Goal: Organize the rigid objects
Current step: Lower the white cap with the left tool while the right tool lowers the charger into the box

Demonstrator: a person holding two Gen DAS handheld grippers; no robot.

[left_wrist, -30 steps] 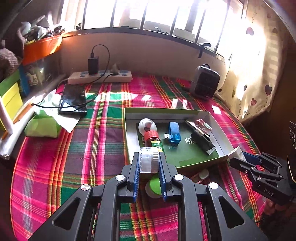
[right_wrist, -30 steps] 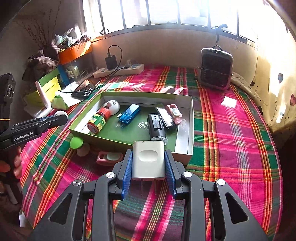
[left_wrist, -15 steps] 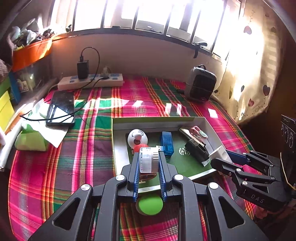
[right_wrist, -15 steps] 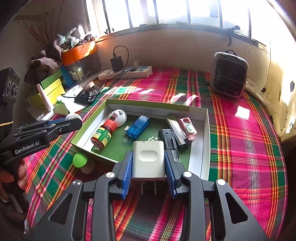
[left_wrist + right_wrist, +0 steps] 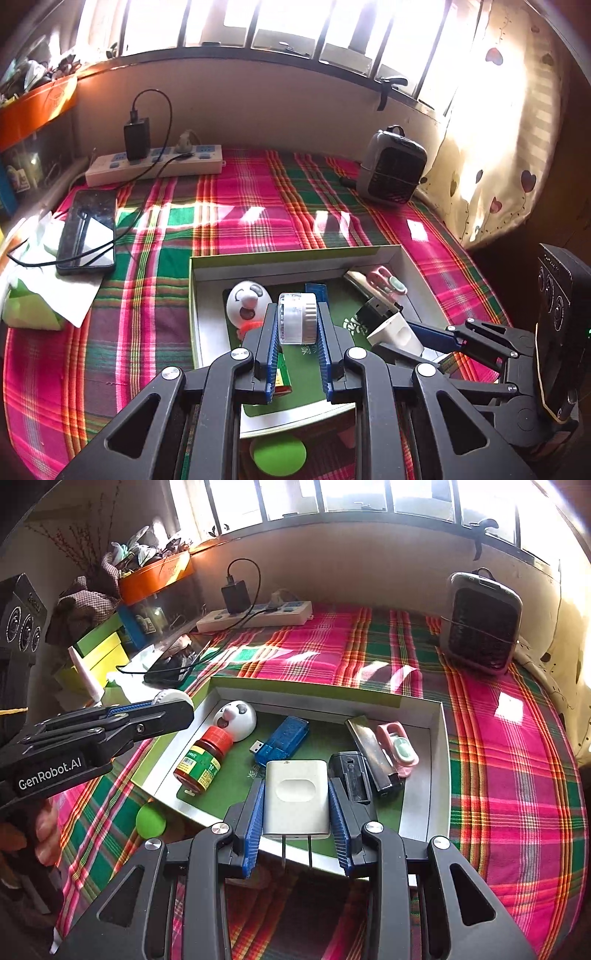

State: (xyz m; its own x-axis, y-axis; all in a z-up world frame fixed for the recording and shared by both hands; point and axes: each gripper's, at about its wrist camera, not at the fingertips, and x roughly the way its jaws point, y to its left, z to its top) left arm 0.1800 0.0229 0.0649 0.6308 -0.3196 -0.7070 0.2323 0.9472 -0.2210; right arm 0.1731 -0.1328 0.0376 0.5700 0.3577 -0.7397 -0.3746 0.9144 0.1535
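L gripper (image 5: 297, 325) clamps a clear roll (image 5: 297, 322) above the tray (image 5: 295, 254), over its left part w/ panda (image 5: 246, 300) & red-cap jar (image 5: 203, 758). R gripper (image 5: 296, 805) squeezes a white charger (image 5: 296, 797), prongs toward cam, over tray's near edge, next to blue USB (image 5: 282, 740) & black box (image 5: 349, 775). Green disc (image 5: 150, 820) on cloth outside tray
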